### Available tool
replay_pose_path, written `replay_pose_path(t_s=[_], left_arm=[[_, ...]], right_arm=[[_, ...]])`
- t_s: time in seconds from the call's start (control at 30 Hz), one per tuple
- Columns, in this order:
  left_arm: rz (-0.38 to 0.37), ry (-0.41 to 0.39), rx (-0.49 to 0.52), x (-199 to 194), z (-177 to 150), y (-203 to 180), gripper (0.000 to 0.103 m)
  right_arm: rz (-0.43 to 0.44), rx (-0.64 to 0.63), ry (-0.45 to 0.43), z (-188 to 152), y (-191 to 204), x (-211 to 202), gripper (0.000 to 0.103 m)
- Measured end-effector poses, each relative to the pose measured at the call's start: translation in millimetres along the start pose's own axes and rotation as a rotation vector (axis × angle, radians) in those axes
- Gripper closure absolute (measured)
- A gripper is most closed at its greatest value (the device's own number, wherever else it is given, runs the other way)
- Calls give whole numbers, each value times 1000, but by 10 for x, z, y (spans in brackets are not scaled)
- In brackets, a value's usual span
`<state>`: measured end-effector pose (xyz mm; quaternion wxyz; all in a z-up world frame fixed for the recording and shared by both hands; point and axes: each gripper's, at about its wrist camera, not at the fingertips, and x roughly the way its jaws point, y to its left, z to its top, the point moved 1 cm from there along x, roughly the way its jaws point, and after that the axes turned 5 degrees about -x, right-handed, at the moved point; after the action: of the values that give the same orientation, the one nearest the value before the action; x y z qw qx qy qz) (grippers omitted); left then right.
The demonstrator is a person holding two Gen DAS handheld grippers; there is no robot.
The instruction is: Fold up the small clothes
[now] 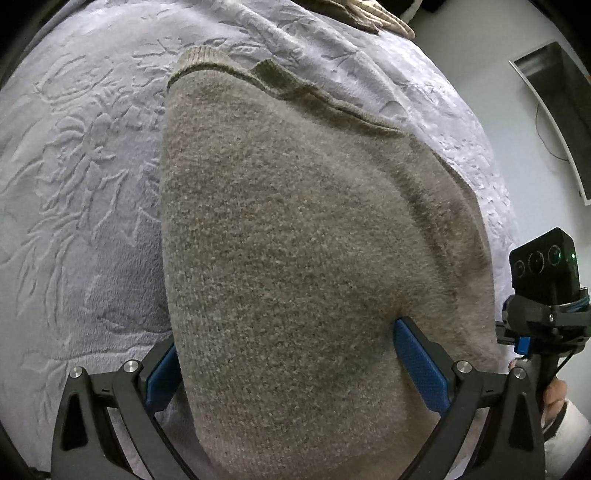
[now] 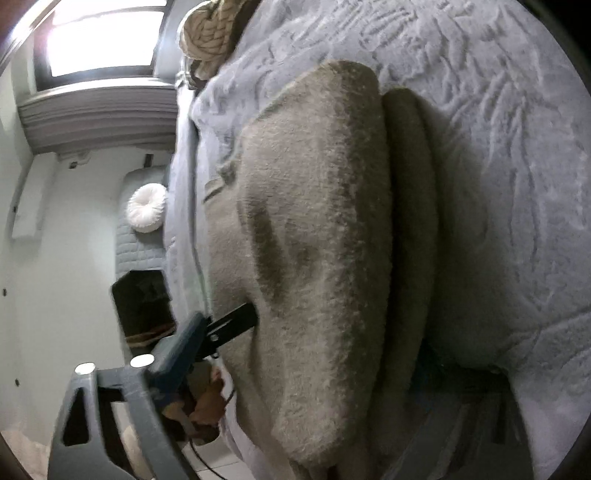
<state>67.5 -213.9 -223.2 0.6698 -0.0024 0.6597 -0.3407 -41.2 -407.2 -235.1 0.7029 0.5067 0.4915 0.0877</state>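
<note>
A fuzzy grey-brown knit sweater [image 1: 288,229] lies on a pale lilac embossed blanket [image 1: 81,155]. My left gripper [image 1: 288,354] stands wide open around the sweater's near end; its blue pads [image 1: 421,365] sit on either side of the thick fabric, the right pad pressing into it. In the right wrist view the sweater [image 2: 325,240] shows as a folded stack of layers. My right gripper [image 2: 295,387] straddles that stack, jaws wide apart; its right finger is hidden under the fabric. The left gripper's finger [image 2: 236,321] pokes into the sweater's left side there.
A chunky cream knit item [image 2: 210,33] lies at the bed's far end, also in the left wrist view [image 1: 373,14]. The bed edge drops to the floor at the right [image 1: 532,155]. A round white cushion [image 2: 147,212] sits on a bench beside the bed.
</note>
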Motion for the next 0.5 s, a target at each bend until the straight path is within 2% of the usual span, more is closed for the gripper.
replay_pose_path(t_s=[0.03, 0.1, 0.17, 0.23, 0.33, 0.5], left_arm=[[5, -7, 0, 7, 6, -30, 1], [17, -31, 10, -49, -25, -57, 8], [18, -53, 33, -111, -50, -84, 20], [6, -73, 41, -195, -81, -104, 35], [-25, -79, 42, -306, -88, -81, 51], [-94, -88, 40, -667, -166, -36, 53]], right_arm=[[-14, 14, 11, -5, -30, 35, 63], [20, 40, -5, -24, -59, 42, 69], [33, 15, -20, -41, 23, 31, 70], [99, 0, -50, -79, 140, -3, 70], [175, 12, -85, -160, 301, -37, 70], [204, 7, -86, -415, 663, -66, 70]])
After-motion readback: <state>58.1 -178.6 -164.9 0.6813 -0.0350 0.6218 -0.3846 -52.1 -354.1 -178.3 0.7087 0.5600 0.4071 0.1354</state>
